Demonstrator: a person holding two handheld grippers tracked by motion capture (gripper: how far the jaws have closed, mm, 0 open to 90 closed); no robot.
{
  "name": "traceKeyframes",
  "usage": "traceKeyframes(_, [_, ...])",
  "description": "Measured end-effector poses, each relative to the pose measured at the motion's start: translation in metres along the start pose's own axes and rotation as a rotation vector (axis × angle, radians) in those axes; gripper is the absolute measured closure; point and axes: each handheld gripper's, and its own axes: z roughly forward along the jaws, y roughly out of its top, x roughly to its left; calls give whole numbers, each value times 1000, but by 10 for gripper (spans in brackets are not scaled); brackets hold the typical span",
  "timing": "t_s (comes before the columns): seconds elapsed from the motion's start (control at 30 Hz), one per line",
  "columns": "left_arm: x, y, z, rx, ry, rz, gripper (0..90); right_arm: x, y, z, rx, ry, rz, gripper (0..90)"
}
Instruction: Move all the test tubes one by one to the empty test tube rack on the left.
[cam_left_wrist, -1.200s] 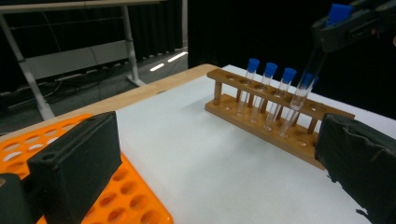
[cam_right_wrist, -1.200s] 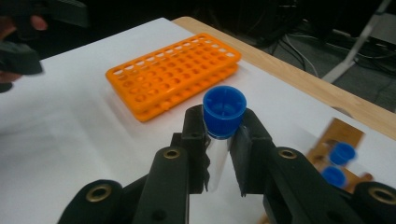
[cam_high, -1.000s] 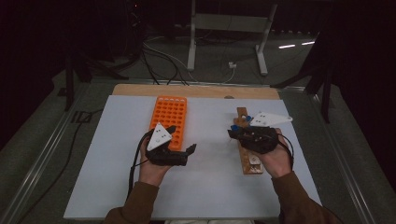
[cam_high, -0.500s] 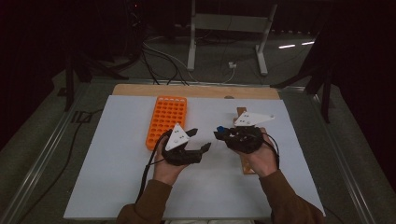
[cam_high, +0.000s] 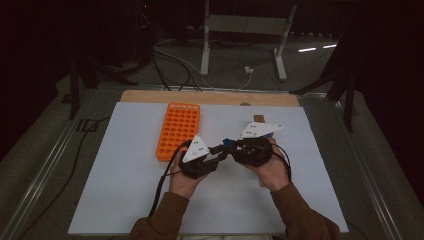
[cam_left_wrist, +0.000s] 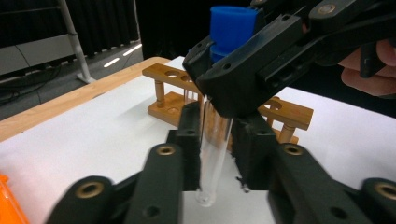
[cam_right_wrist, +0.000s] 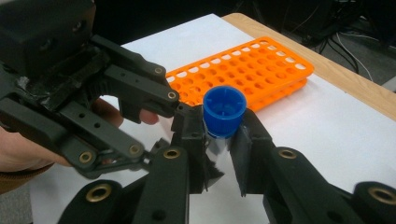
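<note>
Here the two grippers meet tip to tip over the middle of the desk (cam_high: 125, 200), and a clear test tube (cam_left_wrist: 212, 158) with a blue cap (cam_right_wrist: 224, 109) hangs between them. The right gripper (cam_high: 231, 145) has its jaws closed on the top of the tube, just under the cap. The left gripper (cam_high: 219, 151) has just been closing, and in the left gripper view its jaws now clamp the glass lower down, below the right jaws.

So both hands grip one tube at once. Its long axis runs close to upright, a little tilted, with the cap above both sets of jaws and the rounded bottom hanging free beneath the left jaws. It looks like a hand-over, and the next move probably turns on the right jaws letting go. The orange tube rack (cam_high: 178, 130) lies beyond the left gripper; the wooden tube rack (cam_left_wrist: 224, 100) stands behind the right one.
</note>
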Motion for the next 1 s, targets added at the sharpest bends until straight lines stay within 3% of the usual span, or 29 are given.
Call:
traceKeyframes(0.1, [-1,0,-1,-1,2,13,781,-1,-1,0,-5,8,10,759])
traceKeyframes(0.13, [1,0,-2,2,7,13,782,-2,-1,-2,-33,7,23,620])
traceKeyframes(0.23, [6,-2,-4,5,24,3,783,-3,-1,-7,-63,-31,33,404])
traceKeyframes(0.27, [6,-2,-4,5,24,3,783,-4,-1,-9,-69,-48,36,348])
traceKeyframes(0.3, [7,-3,-5,5,32,-3,783,-4,-1,-9,-69,-48,36,348])
traceKeyframes(0.33, [9,-3,-6,5,38,-7,784,-6,-1,-13,-87,-73,41,245])
traceKeyframes(0.37, [12,-4,-8,3,42,-14,784,-6,-1,-13,-87,-73,41,245])
traceKeyframes(0.4, [15,-5,-10,-4,53,-27,784,-8,-2,-17,-100,-100,46,169])
traceKeyframes(0.57, [22,-6,-16,-7,73,-41,784,-13,-10,-24,-115,-129,49,78])
traceKeyframes(0.77, [31,-7,-24,-14,101,-52,784,-18,-24,-32,-130,-145,43,28])
traceKeyframes(0.87, [35,-8,-26,-18,117,-60,783,-25,-34,-38,-145,-179,67,0])
traceKeyframes(1.0, [41,-9,-31,-21,135,-66,784,-31,-43,-47,-150,-216,64,0])
